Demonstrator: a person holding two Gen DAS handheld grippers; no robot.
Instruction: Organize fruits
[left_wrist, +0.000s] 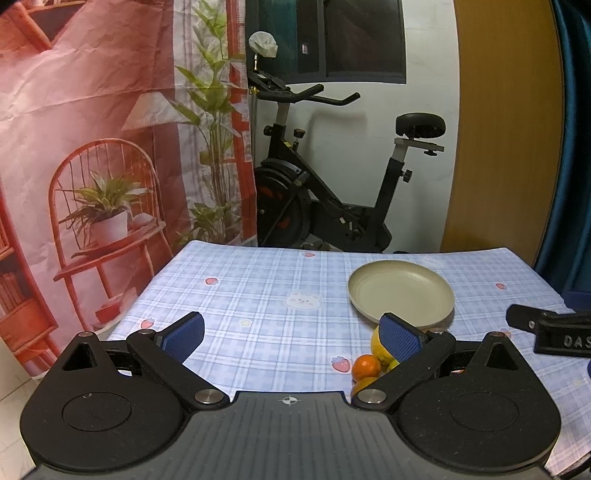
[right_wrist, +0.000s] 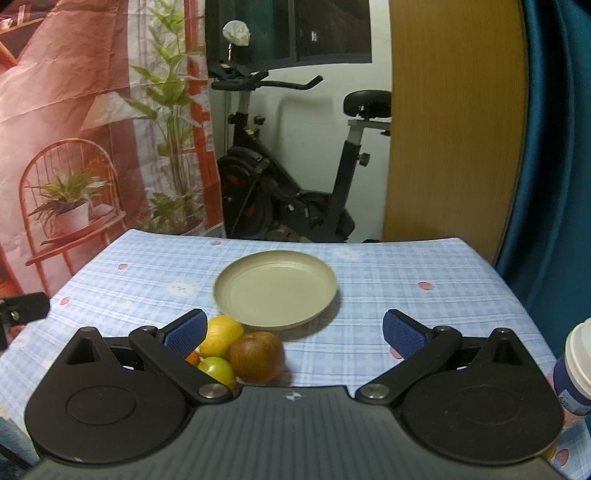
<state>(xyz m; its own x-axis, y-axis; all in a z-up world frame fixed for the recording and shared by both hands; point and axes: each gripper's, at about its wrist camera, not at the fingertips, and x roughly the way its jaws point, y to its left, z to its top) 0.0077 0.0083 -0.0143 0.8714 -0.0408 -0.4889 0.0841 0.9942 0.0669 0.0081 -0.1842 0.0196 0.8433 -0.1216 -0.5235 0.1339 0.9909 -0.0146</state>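
Starting w/ the table (right_wrist: 424, 266), then the empty plate (right_wrist: 276, 288): fruit sits bunched just beside its near rim. Both grippers, left (left_wrist: 291, 338) & right (right_wrist: 293, 334), gape wide, holding nothing. Take the brown fruit (right_wrist: 255, 356) (pear, prob.) first; centre pads, squeeze gently.

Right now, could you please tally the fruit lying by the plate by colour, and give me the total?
Yellow: 1, the yellow fruit nearest the plate
Green: 1, the green fruit
Reddish-brown: 1, the brown fruit
Orange: 2, the upper orange and the lower orange, the lower one partly hidden behind the left hand-held gripper
Total: 5, none yet on the plate
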